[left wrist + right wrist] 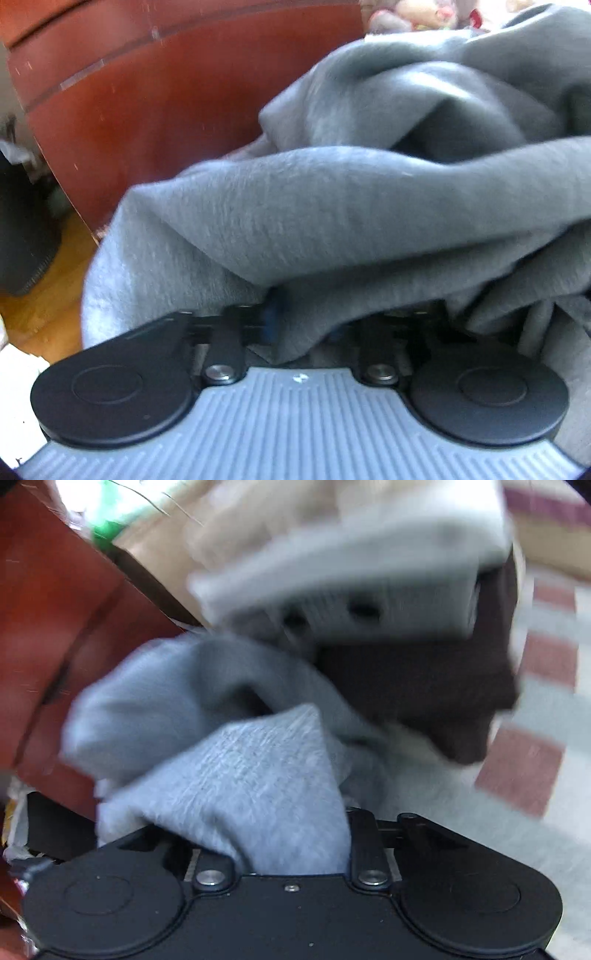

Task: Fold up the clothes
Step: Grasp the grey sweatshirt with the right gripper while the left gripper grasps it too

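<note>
Here both grippers clutch the grey garment (332, 206) (bunched, blurred).

Bunched grey fleece garment (332, 206) blocks twelve o'clock; red-brown wooden cabinet (155, 110) stands at ten; wooden floor (48, 306) at nine is open.

Each camera sits just behind its own tongs and looks forward along them. The left view is pressed close against the grey cloth (332, 206), which fills most of the frame, with the red-brown tabletop (147, 92) beyond at upper left and wooden floor (44, 295) lower left. The right view, blurred, is equally close to the cloth (240, 768). Both views share cloth and tabletop (48, 627).
</note>
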`<state>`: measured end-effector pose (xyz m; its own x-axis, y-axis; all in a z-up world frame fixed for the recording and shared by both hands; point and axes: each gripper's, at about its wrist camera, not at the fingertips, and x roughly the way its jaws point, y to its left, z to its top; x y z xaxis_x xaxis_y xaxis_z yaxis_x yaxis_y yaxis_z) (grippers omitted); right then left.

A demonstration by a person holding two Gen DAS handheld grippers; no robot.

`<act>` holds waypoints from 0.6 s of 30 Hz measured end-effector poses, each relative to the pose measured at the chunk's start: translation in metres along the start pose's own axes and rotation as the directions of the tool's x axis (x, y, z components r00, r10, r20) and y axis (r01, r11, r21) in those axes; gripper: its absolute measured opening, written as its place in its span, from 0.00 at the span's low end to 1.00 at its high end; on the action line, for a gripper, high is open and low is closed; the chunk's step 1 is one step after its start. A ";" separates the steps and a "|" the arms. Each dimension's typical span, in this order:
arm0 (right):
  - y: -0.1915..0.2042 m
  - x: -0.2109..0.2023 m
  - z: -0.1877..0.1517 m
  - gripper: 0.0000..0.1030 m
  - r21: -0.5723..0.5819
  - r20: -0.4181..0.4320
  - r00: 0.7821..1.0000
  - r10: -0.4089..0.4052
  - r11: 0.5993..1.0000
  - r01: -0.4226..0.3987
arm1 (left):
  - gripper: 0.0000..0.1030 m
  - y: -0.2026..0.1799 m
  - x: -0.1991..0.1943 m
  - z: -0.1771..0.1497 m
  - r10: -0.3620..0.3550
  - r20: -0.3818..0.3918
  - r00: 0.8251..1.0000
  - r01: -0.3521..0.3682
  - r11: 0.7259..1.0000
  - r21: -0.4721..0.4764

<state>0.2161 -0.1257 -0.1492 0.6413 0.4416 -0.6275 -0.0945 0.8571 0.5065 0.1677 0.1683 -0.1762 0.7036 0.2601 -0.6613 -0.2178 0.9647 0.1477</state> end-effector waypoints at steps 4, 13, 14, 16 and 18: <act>0.006 -0.066 0.005 0.19 -0.061 0.179 0.980 -0.082 0.994 0.094 | 0.08 -0.024 -0.053 0.007 -0.017 0.283 0.959 -0.031 0.986 0.164; 0.008 -0.207 0.014 0.15 -0.090 0.535 0.804 -0.258 0.929 0.358 | 0.58 -0.047 -0.130 -0.004 -0.372 0.248 0.894 0.316 0.918 0.238; -0.003 -0.208 0.011 0.15 -0.081 0.533 0.789 -0.306 0.909 0.408 | 0.59 -0.048 -0.130 -0.005 -0.395 0.230 0.889 0.345 0.910 0.230; -0.026 -0.209 0.004 0.15 -0.059 0.513 0.758 -0.402 0.865 0.498 | 0.67 -0.050 -0.127 -0.007 -0.429 0.188 0.884 0.389 0.896 0.213; -0.053 -0.206 -0.006 0.15 -0.014 0.468 0.753 -0.463 0.848 0.530 | 0.68 -0.056 -0.119 -0.010 -0.429 0.146 0.891 0.394 0.893 0.218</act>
<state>0.0843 -0.2602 -0.0505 0.8831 -0.1884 -0.4297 0.2489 0.9645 0.0885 0.0892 0.0831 -0.1126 0.8195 -0.1765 -0.5452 0.2303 0.9726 0.0313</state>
